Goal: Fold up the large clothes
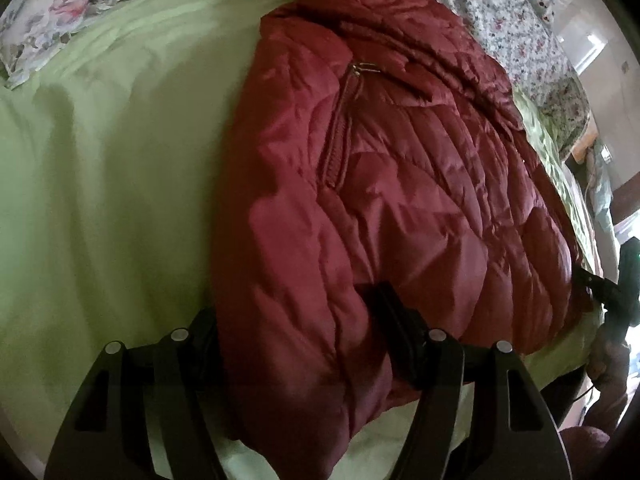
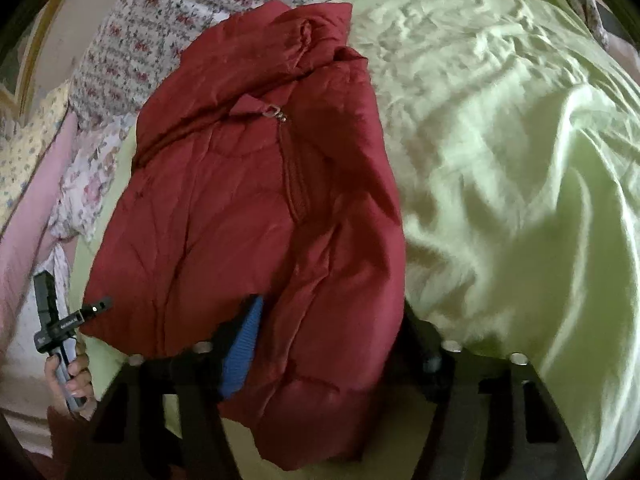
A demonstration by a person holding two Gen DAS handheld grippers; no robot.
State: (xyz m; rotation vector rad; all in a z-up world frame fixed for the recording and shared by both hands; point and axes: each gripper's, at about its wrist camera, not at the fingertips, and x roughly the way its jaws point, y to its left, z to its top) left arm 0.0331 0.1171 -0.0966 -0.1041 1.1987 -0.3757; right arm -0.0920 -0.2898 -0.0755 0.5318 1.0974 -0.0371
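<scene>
Left wrist view. A dark red quilted puffer jacket lies on a bed covered by a pale green sheet, its collar toward a floral pillow and its hem toward the camera. The left gripper straddles a puffy fold of the hem: fabric bulges between the two black fingers, which appear to clasp it, though the pads themselves are hidden by the padding. At the right edge, the right gripper reaches the jacket's other hem corner.

Right wrist view. The same jacket lies lengthwise on the green sheet, with its zip pull near the collar. The right gripper encloses the hem likewise; a blue ribbed pad lines one finger against the cloth. Whether it has fully closed on the cloth cannot be told. The left gripper and the hand holding it appear at lower left.

Holding both hem corners probably prepares a fold toward the collar.
</scene>
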